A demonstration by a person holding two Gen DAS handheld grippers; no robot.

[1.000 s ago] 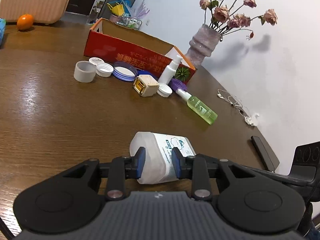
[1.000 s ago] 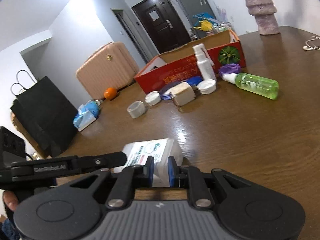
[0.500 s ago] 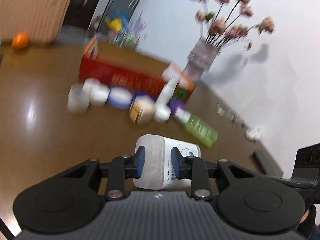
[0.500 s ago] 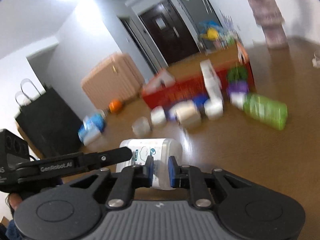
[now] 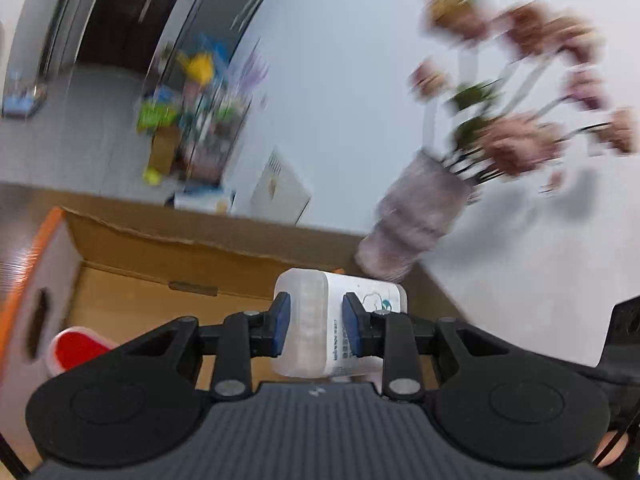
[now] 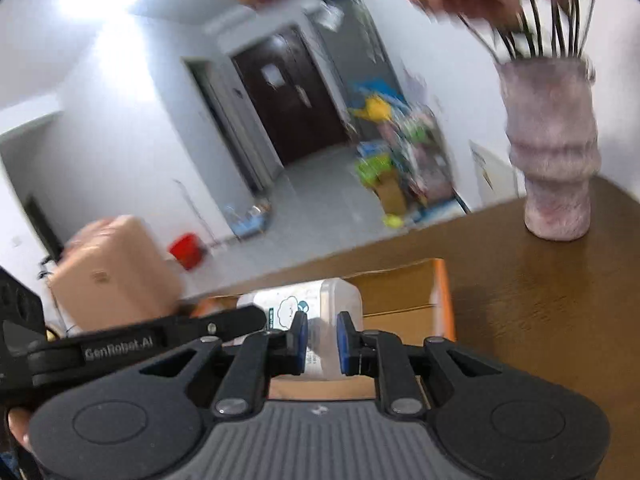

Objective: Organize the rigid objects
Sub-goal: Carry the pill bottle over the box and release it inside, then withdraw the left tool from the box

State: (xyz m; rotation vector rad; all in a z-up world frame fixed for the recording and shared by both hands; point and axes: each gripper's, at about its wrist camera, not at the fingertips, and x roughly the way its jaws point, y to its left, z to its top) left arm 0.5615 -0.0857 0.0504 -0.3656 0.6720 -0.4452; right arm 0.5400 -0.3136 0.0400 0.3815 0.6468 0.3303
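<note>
Now both your tongs, left gripper (image 5: 313,323) and right gripper (image 6: 321,338), clamp the white bottle (image 5: 320,332). You hold it above the open cardboard box (image 5: 160,276).

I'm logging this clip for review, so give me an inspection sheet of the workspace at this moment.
Surface: brown wooden table.
Job's things: white plastic bottle held over the open cardboard box; a red item lies inside.
Clutter: vase of dried flowers beside the box.
Grippers: left gripper and right gripper both clamp the bottle.
Cables: nothing seen.
Surroundings: dark door, pink suitcase, red bucket.
</note>
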